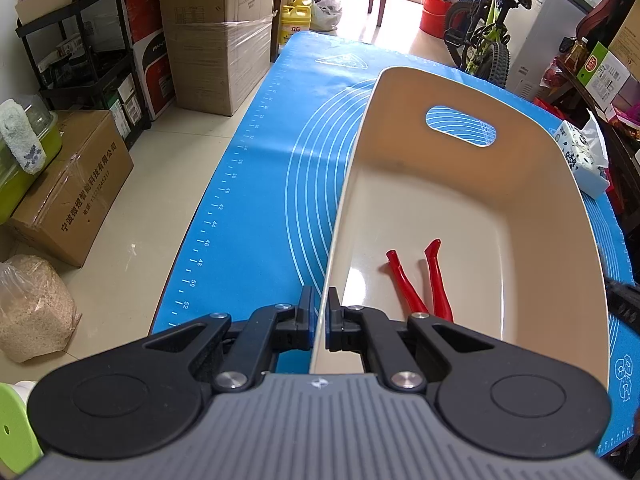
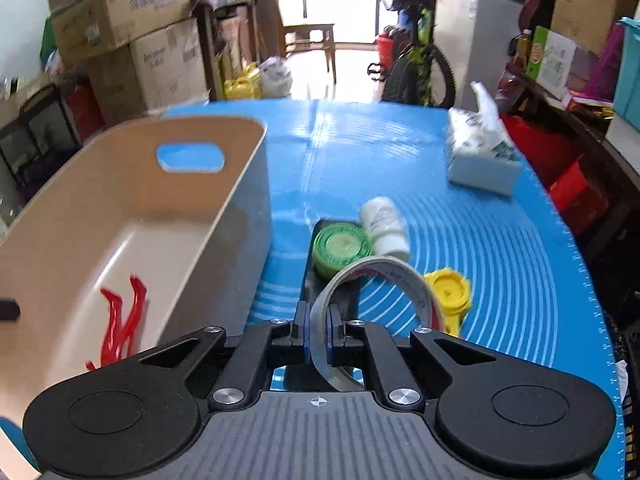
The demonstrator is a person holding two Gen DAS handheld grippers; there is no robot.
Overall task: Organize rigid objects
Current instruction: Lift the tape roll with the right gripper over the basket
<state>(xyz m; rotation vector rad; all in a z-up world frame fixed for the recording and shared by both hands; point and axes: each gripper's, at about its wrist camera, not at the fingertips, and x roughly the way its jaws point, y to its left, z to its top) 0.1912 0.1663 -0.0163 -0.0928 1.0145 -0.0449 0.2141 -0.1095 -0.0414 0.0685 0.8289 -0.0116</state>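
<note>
A beige plastic bin (image 1: 560, 208) with a handle slot stands on the blue mat (image 1: 272, 168). Red-handled pliers (image 1: 420, 280) lie inside it. My left gripper (image 1: 320, 312) is shut on the bin's left wall. In the right wrist view the bin (image 2: 224, 200) is at the left with the pliers (image 2: 120, 320) in it. My right gripper (image 2: 318, 328) is shut on a roll of tape (image 2: 384, 276), held above the mat. A green round tin (image 2: 340, 246), a white bottle (image 2: 384, 224) on its side and a yellow lid (image 2: 450, 294) lie on the mat ahead.
A tissue pack (image 2: 480, 156) sits at the mat's far right, also in the left wrist view (image 1: 580, 156). Cardboard boxes (image 1: 216, 32), a shelf rack (image 1: 80, 52) and a bicycle (image 1: 480, 32) stand beyond the table. The mat's left edge (image 1: 208, 220) drops to the floor.
</note>
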